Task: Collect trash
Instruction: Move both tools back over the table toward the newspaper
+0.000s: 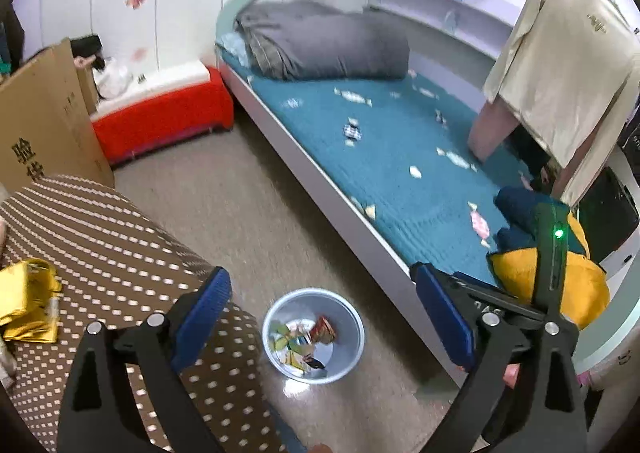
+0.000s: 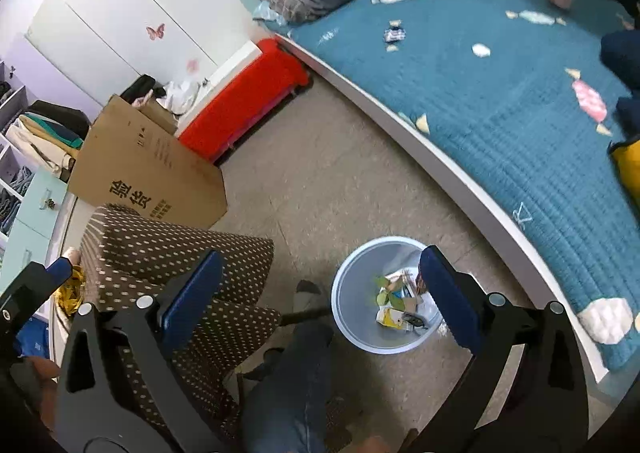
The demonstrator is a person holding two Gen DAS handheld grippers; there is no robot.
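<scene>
A pale round trash bin [image 1: 352, 353] stands on the floor beside the bed and holds several wrappers [image 1: 308, 337]; it also shows in the right wrist view [image 2: 352, 317]. My left gripper [image 1: 320, 305] is open and empty, above the bin. My right gripper [image 2: 320, 285] is open and empty, above the floor just left of the bin. A dark wrapper [image 1: 352, 131] lies on the teal bedspread [image 1: 400, 173], which also shows in the right wrist view [image 2: 500, 93] with the wrapper [image 2: 394, 33].
A brown dotted seat [image 1: 100, 253] is at the left with gold packaging [image 1: 28, 301] on it. A cardboard box [image 2: 148, 173], a red bench [image 2: 244, 97], a grey duvet [image 1: 324, 41], a yellow cushion [image 1: 560, 285] and hanging clothes [image 1: 560, 61] surround the floor. The person's leg [image 2: 288, 381] is below.
</scene>
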